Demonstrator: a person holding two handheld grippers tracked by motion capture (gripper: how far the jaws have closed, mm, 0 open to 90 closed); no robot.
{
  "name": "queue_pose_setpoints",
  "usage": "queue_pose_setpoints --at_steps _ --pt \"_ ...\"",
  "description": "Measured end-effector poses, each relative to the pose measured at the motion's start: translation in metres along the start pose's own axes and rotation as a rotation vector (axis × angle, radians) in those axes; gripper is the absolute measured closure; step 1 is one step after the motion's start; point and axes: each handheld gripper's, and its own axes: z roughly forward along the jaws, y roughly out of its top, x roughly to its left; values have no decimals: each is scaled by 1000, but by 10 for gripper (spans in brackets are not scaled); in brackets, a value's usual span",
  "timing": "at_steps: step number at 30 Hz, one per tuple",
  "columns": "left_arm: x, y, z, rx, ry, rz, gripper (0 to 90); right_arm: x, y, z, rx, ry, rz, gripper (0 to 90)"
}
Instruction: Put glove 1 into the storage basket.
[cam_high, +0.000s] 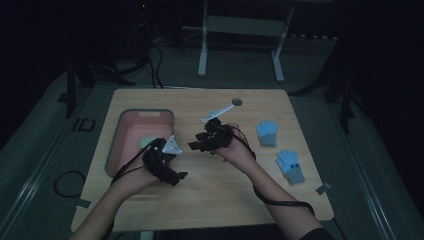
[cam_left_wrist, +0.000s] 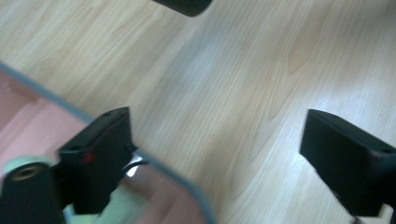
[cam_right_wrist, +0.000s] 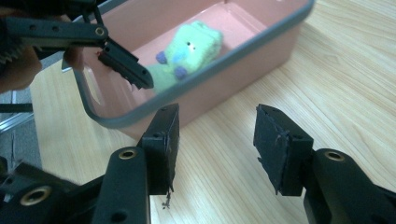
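Wooden table (cam_high: 210, 195): light, grain running lengthwise, bearing everything listed below.

Pink bin (cam_high: 116, 145): grey-rimmed, rectangular, on the left half of the table. In the right gripper view its near wall (cam_right_wrist: 243, 65) stands just beyond the jaws.

Left gripper (cam_high: 172, 176): held in the person's left hand, at the bin's right rim. Jaws spread wide, nothing between them; in the left gripper view (cam_left_wrist: 219, 163) one jaw hangs over the bin's edge, the other over bare wood.

Right gripper (cam_high: 196, 145): held in the person's right hand near the table's middle, just right of the left one. Jaws (cam_right_wrist: 215, 144) parted about halfway, nothing between them, aimed at the bin.

Blue gloves, two: small, knitted, grey cuffs, on the right side of the table; one (cam_high: 267, 133) farther back, one (cam_high: 291, 166) nearer, apart from each other.

Green glove (cam_right_wrist: 187, 51): small, knitted, with blue-purple fingertips, lying flat on the floor of the pink bin, touched by neither gripper.
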Motion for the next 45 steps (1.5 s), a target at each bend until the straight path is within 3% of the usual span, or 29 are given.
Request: queue_pose_setpoints --at_steps 6,7,12,14,17,19,26,37,39,45 --pt "-18 9 12 -25 -34 19 81 -9 -17 -12 0 -21 -3 503" --pt "-26 12 17 -29 -42 37 81 -12 -22 -15 2 -26 2 503" --pt "-32 13 23 -42 -65 33 81 -20 -32 -21 2 -40 19 503" --pt "-36 11 31 -37 -70 50 81 -27 -43 -26 -1 -57 31 503" --pt "-43 6 41 -40 -115 67 81 -35 -55 -33 -10 -58 22 499" --pt "-44 5 44 -36 -124 69 81 -36 -58 -34 -8 -59 18 499" --pt "-54 -4 60 -25 -122 75 81 -48 -78 -41 -6 -71 26 501" --pt "-68 -13 87 19 -115 120 82 -76 -102 -63 -3 -176 49 514" --pt "-68 -16 90 11 -111 117 82 -90 -110 -72 1 -217 65 517" --pt "-71 -22 95 12 -101 115 82 -107 -123 -81 3 -253 96 529"
